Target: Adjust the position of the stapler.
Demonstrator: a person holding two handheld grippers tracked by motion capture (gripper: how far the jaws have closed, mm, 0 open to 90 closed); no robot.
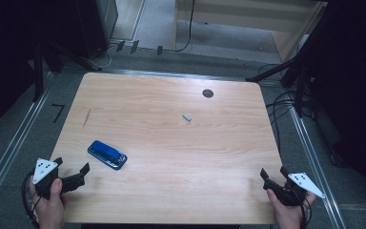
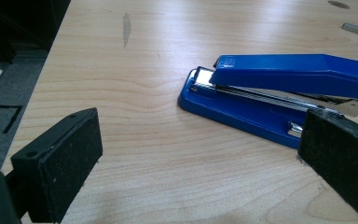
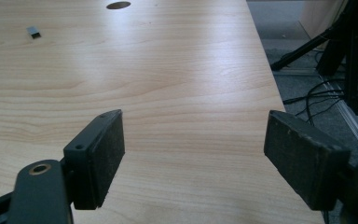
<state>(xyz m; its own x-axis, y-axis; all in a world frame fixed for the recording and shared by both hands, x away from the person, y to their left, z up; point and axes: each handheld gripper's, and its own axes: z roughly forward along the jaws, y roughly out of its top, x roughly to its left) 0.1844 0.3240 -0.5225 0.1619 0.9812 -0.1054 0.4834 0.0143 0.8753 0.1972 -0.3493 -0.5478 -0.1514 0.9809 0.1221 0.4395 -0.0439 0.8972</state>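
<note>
while both tools were held low at the near edge of the surface (image 1: 171, 143), the blue stapler (image 1: 107, 154) was seen lying flat on the wood, toward the near left part of it, just beyond the left tool (image 1: 71, 172) and apart from it. the left tool was gripped by a hand (image 1: 50, 202) at the near left corner, its grey three-cornered plate turned up, and its jaws were spread wide with nothing between them. in the left gripper view the stapler (image 2: 279, 88) was shown closed, its blue top arm resting over the metal magazine and the blue base, with one end partly hidden behind the black pad at the right of that view; whether pad and stapler touched could not be told there, though the high view showed a gap. the right tool (image 1: 272, 172) was held by the other hand (image 1: 288, 212) at the near right corner, well apart from the stapler, and its jaws were likewise spread, bare wood alone being seen between the two pads in the right gripper view. a small grey strip of staples (image 1: 187, 116) was seen lying farther back, right of the middle, and a dark round hole (image 1: 208, 93) was set in the surface near the far edge beyond it. the strip (image 3: 33, 31) and the hole (image 3: 118, 5) were also caught at the top of the right gripper view.
</note>
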